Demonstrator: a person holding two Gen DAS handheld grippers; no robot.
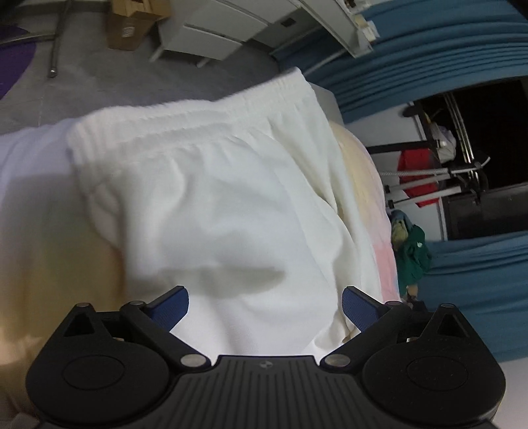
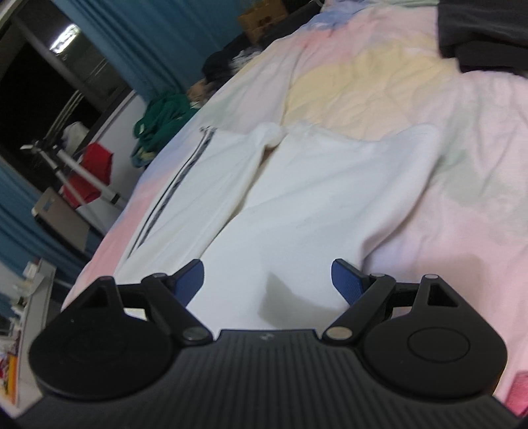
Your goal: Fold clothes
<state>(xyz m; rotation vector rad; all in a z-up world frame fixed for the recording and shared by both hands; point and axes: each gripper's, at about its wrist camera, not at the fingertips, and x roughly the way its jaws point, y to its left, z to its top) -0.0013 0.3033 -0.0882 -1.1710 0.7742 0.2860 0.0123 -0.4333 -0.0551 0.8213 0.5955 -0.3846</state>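
Note:
White trousers [image 1: 214,204] lie spread on a pastel quilted bed cover [image 2: 462,165]. In the left wrist view the elastic waistband [image 1: 184,118] is at the far end, and my left gripper [image 1: 265,305] stands open just above the cloth with nothing between its blue pads. In the right wrist view the two trouser legs [image 2: 313,184] run away from me; the left one carries a dark side stripe [image 2: 171,188]. My right gripper [image 2: 267,280] is open over the near end of the trousers and casts a small shadow on them.
Dark folded clothing [image 2: 485,36] sits at the bed's far right corner. A green garment [image 2: 161,122] is heaped beside the bed near blue curtains [image 1: 429,56]. A white cabinet [image 1: 211,29] and a cardboard box [image 1: 128,29] stand on the grey floor.

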